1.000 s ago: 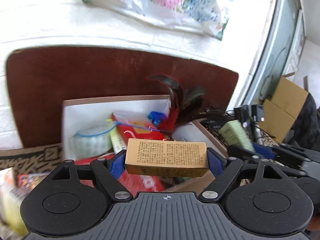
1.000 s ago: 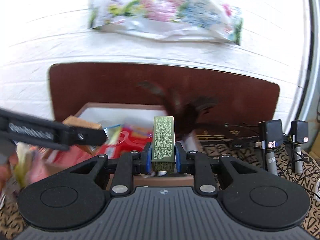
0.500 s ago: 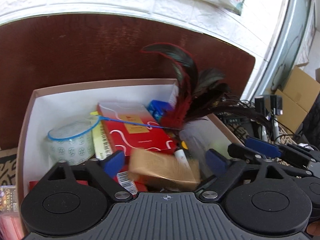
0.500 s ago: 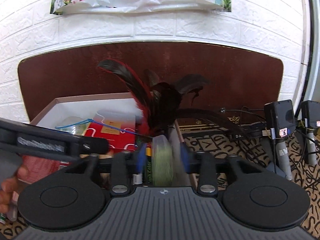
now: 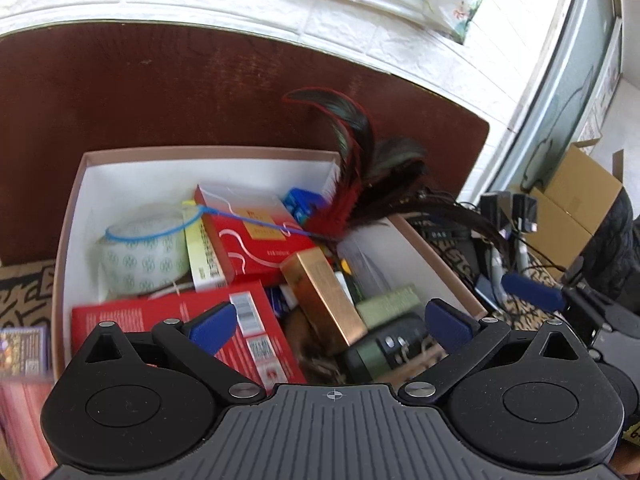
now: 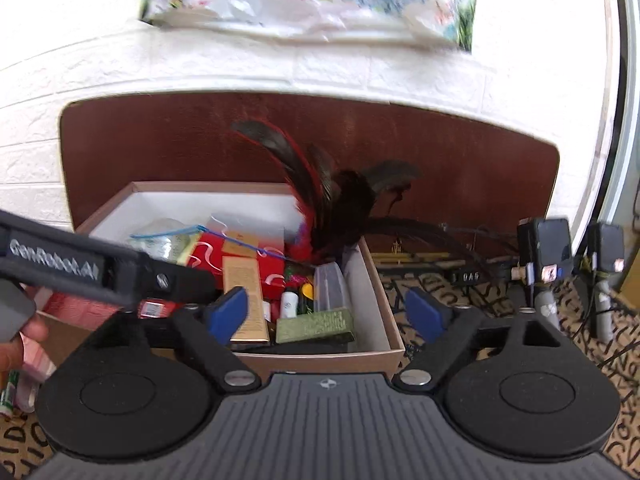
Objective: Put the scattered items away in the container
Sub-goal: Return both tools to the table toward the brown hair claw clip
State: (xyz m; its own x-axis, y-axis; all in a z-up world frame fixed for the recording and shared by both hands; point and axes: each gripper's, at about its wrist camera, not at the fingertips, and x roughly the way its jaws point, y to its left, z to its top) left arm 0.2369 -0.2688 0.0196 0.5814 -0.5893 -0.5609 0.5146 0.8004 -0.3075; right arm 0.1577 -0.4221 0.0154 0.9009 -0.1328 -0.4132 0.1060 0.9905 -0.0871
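Left gripper (image 5: 332, 324), seen from its own wrist camera, is spread wide with nothing between its blue pads (image 5: 210, 326); it hangs over the near part of the cardboard box (image 5: 208, 152). Right gripper (image 6: 326, 314) is likewise wide open and empty, poised above the box's near right corner (image 6: 394, 346). The left gripper's body crosses the left side of the right wrist view as a dark bar.

Both small cartons lie inside the box. The gold carton (image 5: 324, 294) rests tilted on the pile, one end raised toward the red box (image 5: 256, 236) behind it; the green carton (image 6: 316, 326) lies on its side just beside it, toward the right wall and near the front edge. In the left wrist view the green carton (image 5: 388, 304) touches the gold one at its right.

Other contents: a roll of patterned tape (image 5: 144, 252) in the rear left corner, a thin blue loop (image 5: 160, 228) over it, a flat red packet with barcodes (image 5: 188, 316) at front left, a clear plastic case (image 6: 330, 286) against the right wall, and dark red-edged feathers (image 5: 352, 148) rising from the rear right corner.

The box stands on a patterned cloth (image 6: 472, 300) before a brown board (image 5: 160, 84)
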